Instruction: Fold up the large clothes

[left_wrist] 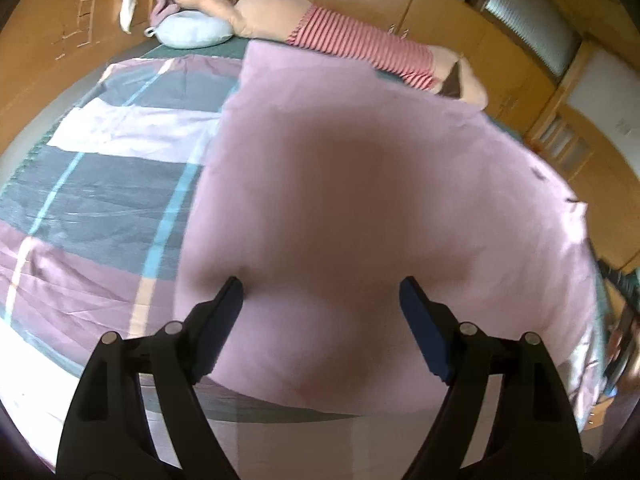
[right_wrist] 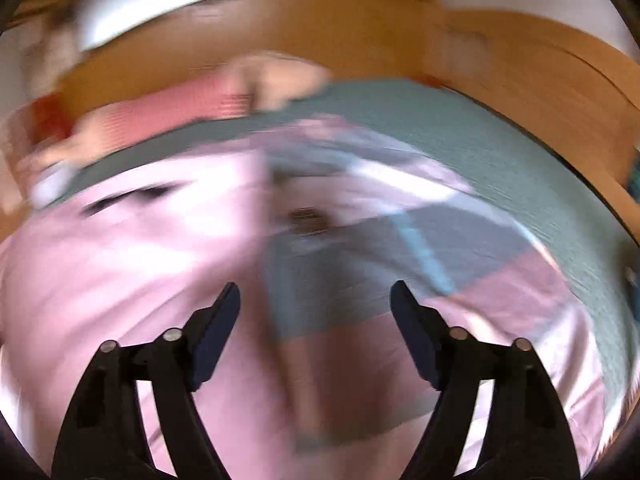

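Across the bed (left_wrist: 192, 53), a large pink cloth (left_wrist: 360, 184) lies spread flat, reaching from near the far edge to the near edge, where it hangs a little over the side. Its middle looks dark and smeared in the left wrist view, so any folds or seams there cannot be made out. To the left of it a checked sheet (left_wrist: 104, 184) in grey, pink and white with light blue stripes covers the rest of the bed; the pink cloth overlaps its right part. Along the far edge lie a pale blue cushion (left_wrist: 194, 30) and a long stuffed toy (left_wrist: 280, 16) in a red-striped top; the cloth hides the toy's lower edge. Wooden cupboards (left_wrist: 460, 20) stand behind.

The left gripper (left_wrist: 322, 298) hovers over the near part of the pink cloth with its jaws spread wide and nothing between them.

The right wrist view is heavily blurred. The right gripper (right_wrist: 315, 300) is also spread wide and empty, above the line where the pink cloth (right_wrist: 120, 264) meets the checked sheet (right_wrist: 400, 248). A small dark patch on the sheet cannot be identified.
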`<state>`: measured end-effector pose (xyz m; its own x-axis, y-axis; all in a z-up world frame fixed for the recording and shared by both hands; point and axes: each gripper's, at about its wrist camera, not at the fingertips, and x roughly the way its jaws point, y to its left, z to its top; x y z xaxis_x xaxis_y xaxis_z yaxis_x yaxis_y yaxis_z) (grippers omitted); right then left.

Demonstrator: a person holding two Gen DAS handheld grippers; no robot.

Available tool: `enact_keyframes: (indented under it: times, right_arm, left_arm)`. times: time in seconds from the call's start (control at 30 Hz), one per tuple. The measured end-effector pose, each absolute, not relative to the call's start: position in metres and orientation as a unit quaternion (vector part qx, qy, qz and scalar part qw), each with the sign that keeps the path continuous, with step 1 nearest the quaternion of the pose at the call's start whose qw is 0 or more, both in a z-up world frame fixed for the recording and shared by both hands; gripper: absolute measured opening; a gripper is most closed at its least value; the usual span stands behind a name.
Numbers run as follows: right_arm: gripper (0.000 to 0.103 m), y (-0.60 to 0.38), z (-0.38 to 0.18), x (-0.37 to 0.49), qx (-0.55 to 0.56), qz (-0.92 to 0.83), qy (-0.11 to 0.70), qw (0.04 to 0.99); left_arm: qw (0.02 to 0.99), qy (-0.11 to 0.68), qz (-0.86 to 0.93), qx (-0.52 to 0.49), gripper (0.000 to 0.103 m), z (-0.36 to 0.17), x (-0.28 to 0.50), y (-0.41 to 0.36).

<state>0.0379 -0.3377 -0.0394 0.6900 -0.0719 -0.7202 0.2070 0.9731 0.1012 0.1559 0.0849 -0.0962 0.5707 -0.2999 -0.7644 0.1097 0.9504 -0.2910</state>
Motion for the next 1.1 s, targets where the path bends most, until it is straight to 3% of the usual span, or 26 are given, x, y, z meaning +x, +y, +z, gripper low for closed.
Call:
enact_keyframes:
  times: [0.13,0.2,0.37,0.5,0.53,0.6,0.63,0.7,0.73,0.83,0.93,1.03,1.1]
  right_arm:
    - [0.089,-0.308,-0.081,0.031,0.024,-0.051,0.473,0.879]
    - [0.099,-0.335,-0.101,0.029,0.085,-0.080,0.492,0.863]
    - [0.096,-0.329,-0.064,0.011,0.134,-0.025,0.414,0.900]
    - [0.095,-0.333,-0.047,0.048,0.182,-0.005,0.415,0.891]
    - [0.089,-0.338,-0.045,0.063,0.191,-0.006,0.415,0.890]
    - [0.062,-0.344,-0.054,0.094,0.211,-0.004,0.435,0.875]
    - [0.023,-0.345,-0.061,0.112,0.219,-0.013,0.461,0.860]
    - [0.004,-0.350,-0.066,0.132,0.238,-0.020,0.466,0.852]
    - [0.002,-0.353,-0.059,0.146,0.230,-0.036,0.450,0.862]
    - [0.000,-0.358,-0.047,0.177,0.200,-0.090,0.422,0.880]
    - [0.000,-0.364,-0.068,0.186,0.223,-0.097,0.452,0.858]
    - [0.002,-0.362,-0.050,0.153,0.222,-0.103,0.391,0.887]
    - [0.037,-0.347,-0.029,0.119,0.174,-0.112,0.337,0.919]
  left_arm:
    - [0.879,0.452,-0.122,-0.091,0.085,-0.100,0.154,0.072]
    - [0.874,0.468,-0.101,-0.082,0.085,-0.111,0.158,0.071]
    - [0.883,0.450,-0.106,-0.080,0.085,-0.107,0.156,0.071]
    - [0.880,0.438,-0.167,-0.079,0.085,-0.100,0.145,0.054]
    - [0.879,0.437,-0.177,-0.076,0.086,-0.100,0.143,0.048]
    - [0.877,0.436,-0.194,-0.060,0.087,-0.099,0.139,0.038]
    - [0.876,0.438,-0.197,-0.049,0.089,-0.101,0.138,0.032]
    - [0.874,0.447,-0.187,-0.030,0.090,-0.109,0.139,0.026]
    - [0.874,0.450,-0.183,-0.025,0.090,-0.111,0.141,0.025]
    - [0.872,0.455,-0.178,-0.028,0.091,-0.117,0.147,0.029]
    - [0.869,0.461,-0.177,-0.042,0.091,-0.119,0.150,0.035]
    - [0.874,0.453,-0.171,-0.042,0.091,-0.117,0.149,0.039]
    - [0.880,0.443,-0.166,-0.047,0.091,-0.113,0.149,0.044]
